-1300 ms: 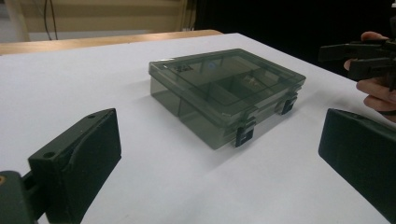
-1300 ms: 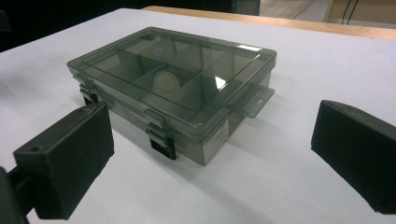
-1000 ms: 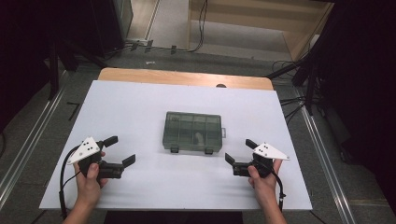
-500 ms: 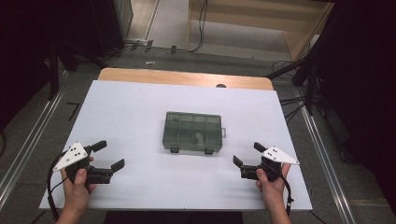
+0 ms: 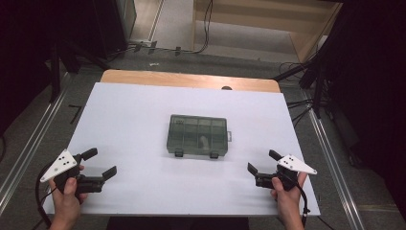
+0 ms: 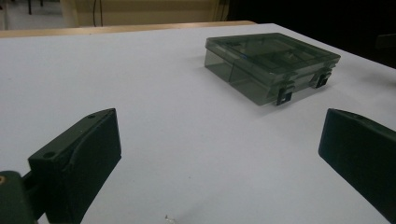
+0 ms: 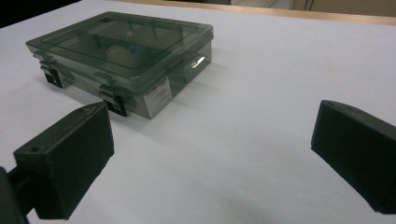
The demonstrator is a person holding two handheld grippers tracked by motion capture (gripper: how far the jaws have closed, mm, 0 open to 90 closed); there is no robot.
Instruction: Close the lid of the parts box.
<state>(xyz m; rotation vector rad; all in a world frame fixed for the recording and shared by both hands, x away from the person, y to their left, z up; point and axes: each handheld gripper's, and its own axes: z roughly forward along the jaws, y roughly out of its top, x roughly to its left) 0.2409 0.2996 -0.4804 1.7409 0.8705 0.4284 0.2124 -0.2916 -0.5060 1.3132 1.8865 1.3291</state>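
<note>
A smoky transparent compartment box (image 5: 197,136) lies shut in the middle of the white table, its two black latches facing me. The box (image 6: 271,65) sits far right in the left gripper view, and the box (image 7: 123,56) upper left in the right gripper view, with a small pale item inside. My left gripper (image 5: 99,163) is open near the front left corner, well left of the box. My right gripper (image 5: 264,161) is open near the front right, with nothing between its jaws.
The white sheet (image 5: 143,110) covers most of the table, with a wooden strip (image 5: 186,80) along the far edge. Metal rails (image 5: 28,143) run on both sides of the table. Cables and dark stands lie on the floor beyond.
Both grippers have drawn back toward me and outward, the left further left and the right further right. The box has not moved.
</note>
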